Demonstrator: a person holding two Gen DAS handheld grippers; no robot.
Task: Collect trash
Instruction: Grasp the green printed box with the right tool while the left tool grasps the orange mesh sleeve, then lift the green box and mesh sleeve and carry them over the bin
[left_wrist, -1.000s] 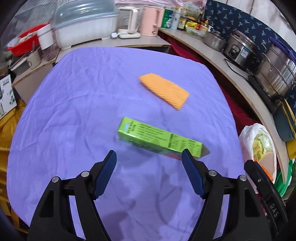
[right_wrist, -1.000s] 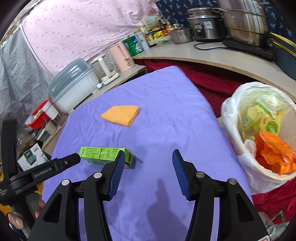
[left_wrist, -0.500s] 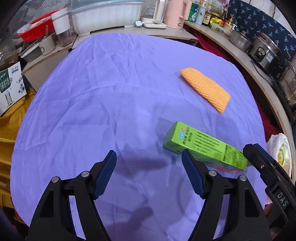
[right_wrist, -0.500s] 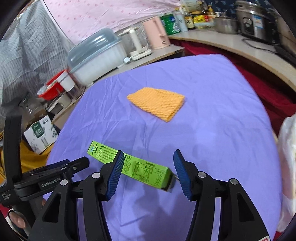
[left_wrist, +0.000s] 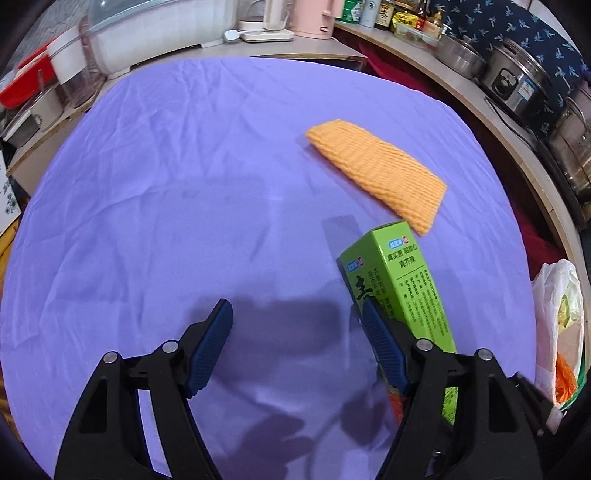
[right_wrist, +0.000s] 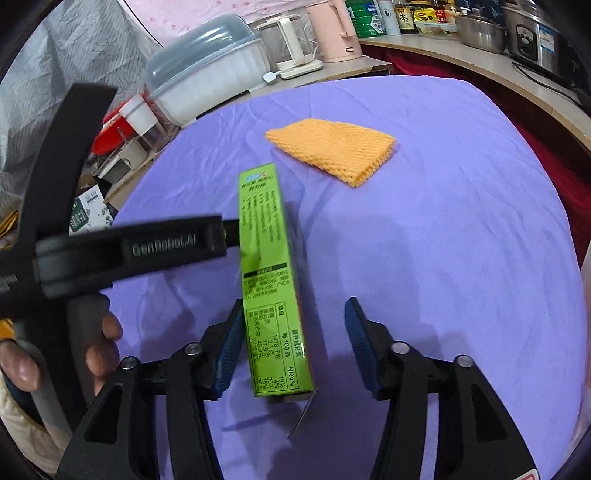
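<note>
A long green carton (right_wrist: 271, 280) lies on the purple tablecloth (right_wrist: 443, 240). My right gripper (right_wrist: 291, 349) is open and the carton's near end lies between its fingers, against the left pad (right_wrist: 231, 350). In the left wrist view the carton (left_wrist: 402, 295) lies just outside my open left gripper (left_wrist: 297, 343), behind its right finger (left_wrist: 384, 354). An orange foam net (left_wrist: 376, 171) lies flat beyond the carton; it also shows in the right wrist view (right_wrist: 332, 147).
A white trash bag (left_wrist: 559, 325) with wrappers hangs off the table's right edge. Counters behind hold a lidded white container (right_wrist: 210, 85), a pink kettle (right_wrist: 336, 33), bottles and steel pots (left_wrist: 517, 81). The left gripper's body (right_wrist: 129, 251) crosses the right view.
Both grippers moved closer to the carton. The right gripper now straddles its near end, and the carton appears turned lengthwise toward it. The left gripper shifted so the carton sits by its right finger.
</note>
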